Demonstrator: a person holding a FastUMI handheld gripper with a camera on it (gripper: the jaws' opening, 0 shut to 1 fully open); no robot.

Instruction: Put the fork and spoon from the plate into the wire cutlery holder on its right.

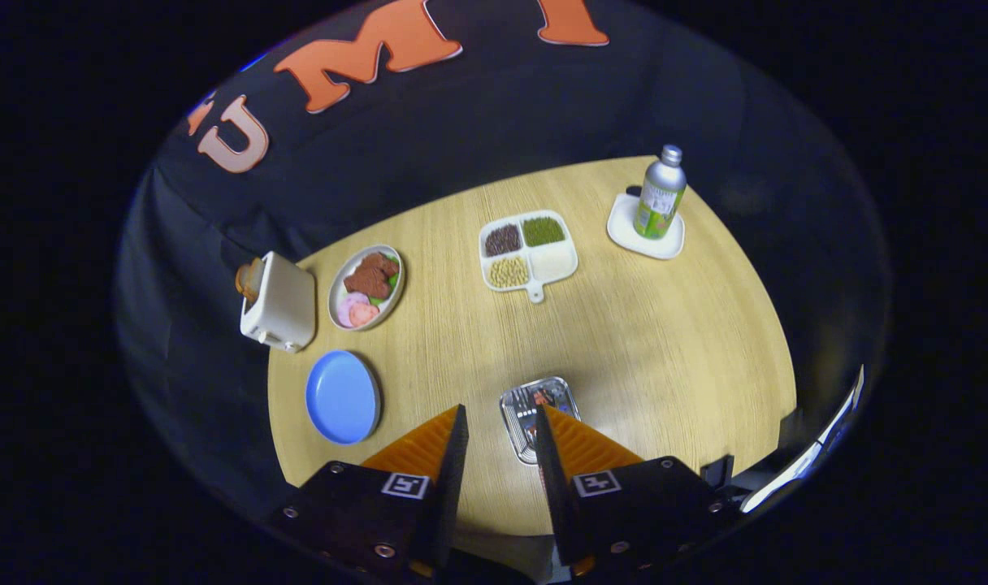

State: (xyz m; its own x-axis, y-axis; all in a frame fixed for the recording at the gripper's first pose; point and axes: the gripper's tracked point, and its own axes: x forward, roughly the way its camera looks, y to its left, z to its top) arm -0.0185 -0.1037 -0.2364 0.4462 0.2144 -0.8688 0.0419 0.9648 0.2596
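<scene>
Gripper view has the gripper [498, 422] high over the round table [665, 349], fingers apart and empty, with a shiny metal tray [526, 406] just ahead of the right fingertip; looks like cutlery inside, long axis running away from me, can't make out a wire holder, plenty of bare wood around

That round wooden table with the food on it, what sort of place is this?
Likely a mock dining setup in a booth: a toaster, a plate of food and a bottle sit on the table, the fingers open above.
</scene>
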